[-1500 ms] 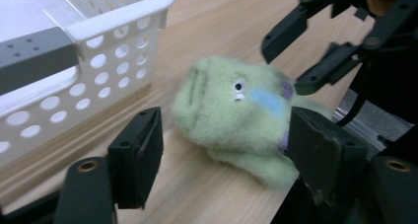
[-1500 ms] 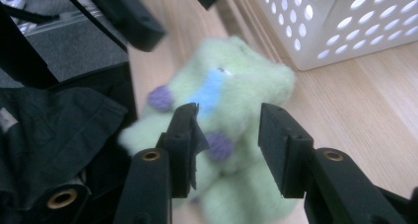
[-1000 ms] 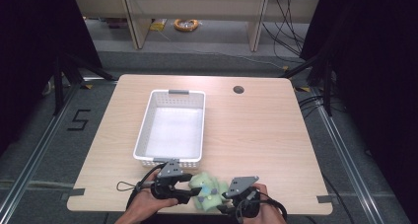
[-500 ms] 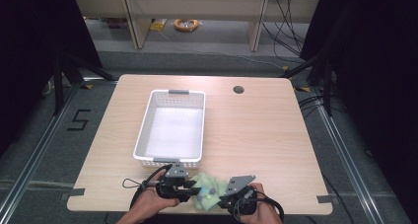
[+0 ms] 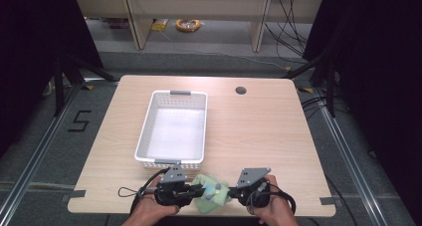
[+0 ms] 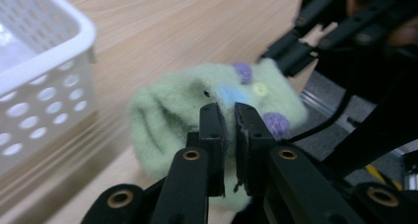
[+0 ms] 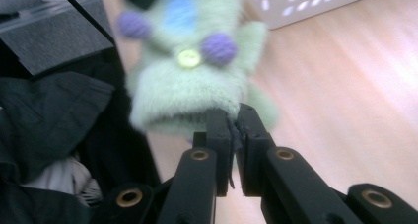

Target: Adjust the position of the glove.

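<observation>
I have both grippers at the near edge of the table [image 5: 278, 136], facing each other with a green plush toy [image 5: 211, 195] between them. The left gripper [image 5: 199, 190] has just been closing; in the left gripper view its jaws stand nearly together, pinching a fold of the toy's fuzzy fabric [image 6: 197, 110], so I record it as clamped on the toy. The right gripper [image 5: 233, 192] has likewise just been closing; in the right gripper view its jaws are drawn almost to touching, nipping the toy's lower edge [image 7: 192, 98] between the pads. The toy is pale green and soft, with a yellow button [image 7: 188, 59], purple knobs [image 7: 218, 47] and a light blue patch [image 7: 178, 12] on it. It sits just in front of the near short wall of the white basket [image 5: 144, 131], close to it but apart, as far as the high view lets me judge; whether its underside touches the tabletop I cannot tell, since the gripper views are motion-blurred. The basket stands left of centre on the table, its long axis running away from me, a grey handle [image 5: 179, 92] on its far rim. A round cable hole [image 5: 241, 90] lies toward the far right of the tabletop. My hands [image 5: 149, 212] enter from the bottom of the high view.
</observation>
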A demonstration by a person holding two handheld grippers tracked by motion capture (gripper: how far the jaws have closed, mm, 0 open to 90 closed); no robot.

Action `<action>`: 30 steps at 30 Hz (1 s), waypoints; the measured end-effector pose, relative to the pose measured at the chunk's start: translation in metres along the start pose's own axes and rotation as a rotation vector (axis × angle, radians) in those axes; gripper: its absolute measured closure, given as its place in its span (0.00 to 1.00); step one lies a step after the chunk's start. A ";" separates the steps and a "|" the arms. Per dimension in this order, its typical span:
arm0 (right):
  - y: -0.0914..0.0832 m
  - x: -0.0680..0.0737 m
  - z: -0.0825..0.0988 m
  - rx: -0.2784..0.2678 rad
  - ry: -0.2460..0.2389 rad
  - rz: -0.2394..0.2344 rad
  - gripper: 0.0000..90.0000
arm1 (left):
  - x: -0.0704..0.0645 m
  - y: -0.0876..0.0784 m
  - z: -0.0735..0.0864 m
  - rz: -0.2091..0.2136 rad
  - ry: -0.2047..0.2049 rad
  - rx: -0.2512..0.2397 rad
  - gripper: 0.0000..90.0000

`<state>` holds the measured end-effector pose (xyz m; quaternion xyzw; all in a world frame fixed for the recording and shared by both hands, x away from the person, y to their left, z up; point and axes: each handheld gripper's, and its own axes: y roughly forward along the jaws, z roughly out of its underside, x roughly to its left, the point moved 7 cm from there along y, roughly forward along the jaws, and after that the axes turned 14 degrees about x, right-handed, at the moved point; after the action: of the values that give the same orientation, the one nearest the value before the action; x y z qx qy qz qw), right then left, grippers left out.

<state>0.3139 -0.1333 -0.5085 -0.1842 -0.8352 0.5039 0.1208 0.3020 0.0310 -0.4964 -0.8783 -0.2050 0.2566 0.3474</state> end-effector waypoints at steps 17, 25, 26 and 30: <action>0.030 -0.033 -0.012 0.134 -0.170 -0.040 0.96 | -0.016 0.034 0.018 0.024 -0.067 0.027 0.91; 0.032 -0.040 -0.010 0.133 -0.098 -0.035 0.81 | -0.016 0.034 0.021 0.047 -0.080 0.033 0.79; 0.031 -0.043 -0.008 0.125 -0.063 -0.029 0.78 | -0.016 0.031 0.020 0.043 -0.081 0.025 0.76; 0.015 -0.049 -0.004 0.064 0.085 -0.010 0.67 | -0.010 0.015 0.016 0.018 -0.119 -0.041 0.63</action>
<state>0.3626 -0.1451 -0.5209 -0.1972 -0.8136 0.5217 0.1645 0.2874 0.0234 -0.5140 -0.8702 -0.2227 0.3071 0.3145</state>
